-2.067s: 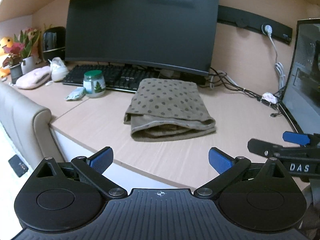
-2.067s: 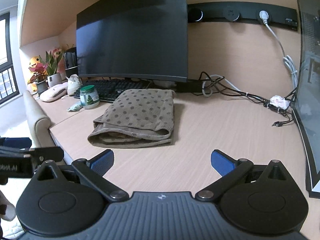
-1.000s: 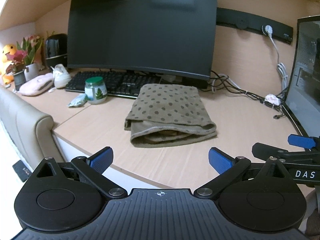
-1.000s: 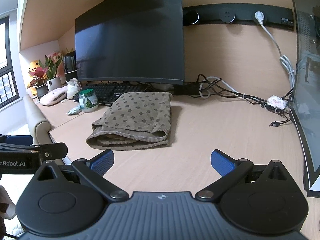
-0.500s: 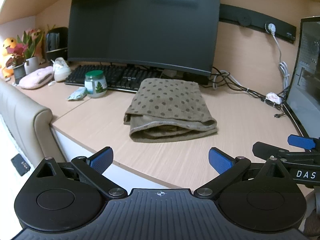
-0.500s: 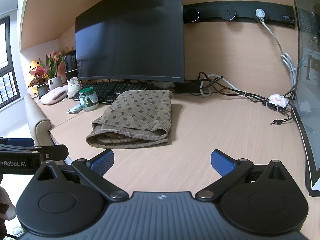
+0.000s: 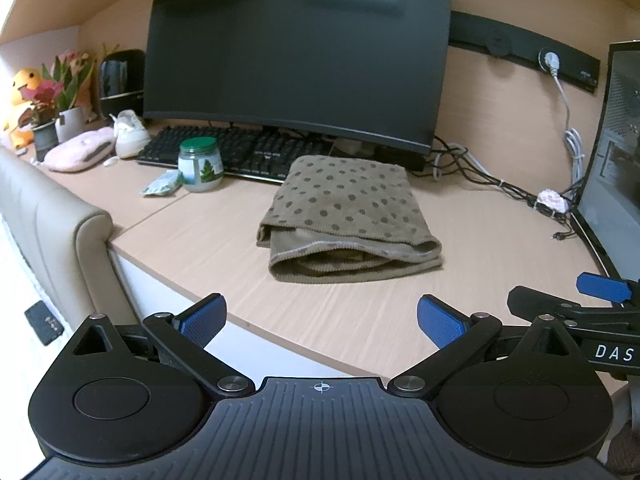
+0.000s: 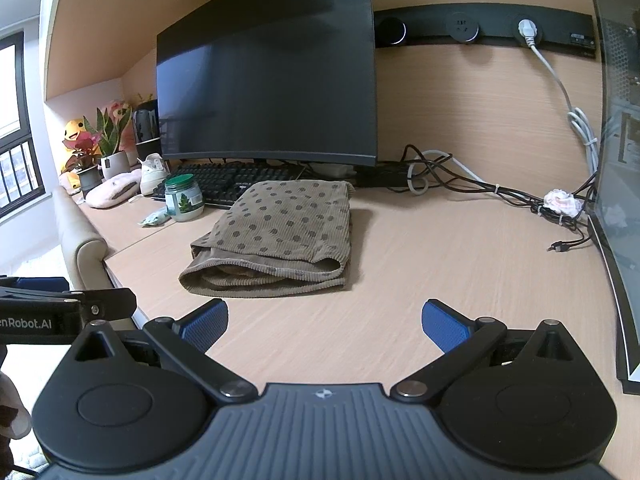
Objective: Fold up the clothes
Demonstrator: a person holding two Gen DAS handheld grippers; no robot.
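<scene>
Basically done: polka-dot garment sits folded on desk, 12 o'clock of both grippers. Left gripper and right gripper jaws apart, empty; nothing obvious left.

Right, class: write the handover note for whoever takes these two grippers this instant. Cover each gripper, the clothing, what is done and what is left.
Left gripper: open, holding nothing, at the desk's near edge.
Right gripper: open, holding nothing, over the desk, short of the cloth.
Dotted brown garment: lies on the desk in front of the keyboard, folded into a layered rectangle, open layered edge toward the grippers.
Done: it looks folded. Neither gripper touches it.
Left: probably only a check or tidy of the loose front layers; no other clothing is visible.
</scene>
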